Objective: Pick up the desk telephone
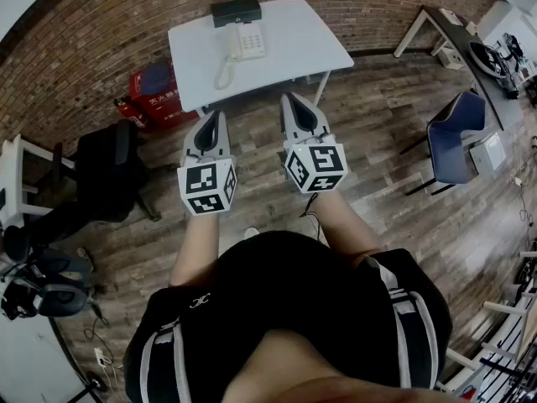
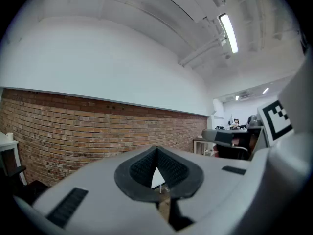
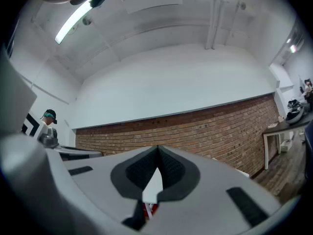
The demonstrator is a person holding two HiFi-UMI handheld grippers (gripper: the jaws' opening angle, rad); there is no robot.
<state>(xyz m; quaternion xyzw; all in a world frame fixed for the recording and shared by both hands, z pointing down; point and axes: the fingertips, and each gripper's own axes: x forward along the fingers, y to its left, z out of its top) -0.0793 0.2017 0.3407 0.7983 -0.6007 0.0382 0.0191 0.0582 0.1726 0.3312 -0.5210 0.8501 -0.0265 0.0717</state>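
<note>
One telephone: the white desk telephone [image 1: 244, 40] sits well ahead of both sets of jaws, on a white table [image 1: 315, 44]. Its handset [image 1: 232, 42] lies cradled on the side nearer the left jaws.
Cord: a coiled cord [image 1: 223, 75] trails from the set toward the table edge closest to the jaws.
Behind it: a black box [image 1: 236, 11] stands just beyond the telephone, on its far side from the jaws.
Left gripper: the left gripper [image 1: 213, 121] is held level, jaws clenched on nothing, tips aimed at the table's near edge and short of it.
Right gripper: the right gripper [image 1: 295, 101] is also clenched and empty, level, just beside its partner and slightly farther forward.
Below the table: red boxes [image 1: 155, 95] sit on the floor ahead of the left jaws, against the brick wall [image 1: 92, 32].
Step in hand: the approach, judged barely begun, with nothing touched.
Doing it well: close the gap first, spread the jaws before arriving, and tilt the tips down from level onto the set.
Grip choice: likely the body's two sides, one jaw pair each, so the handset stays seated.
Risk: snagging the cord, or nudging the set into the box.
</note>
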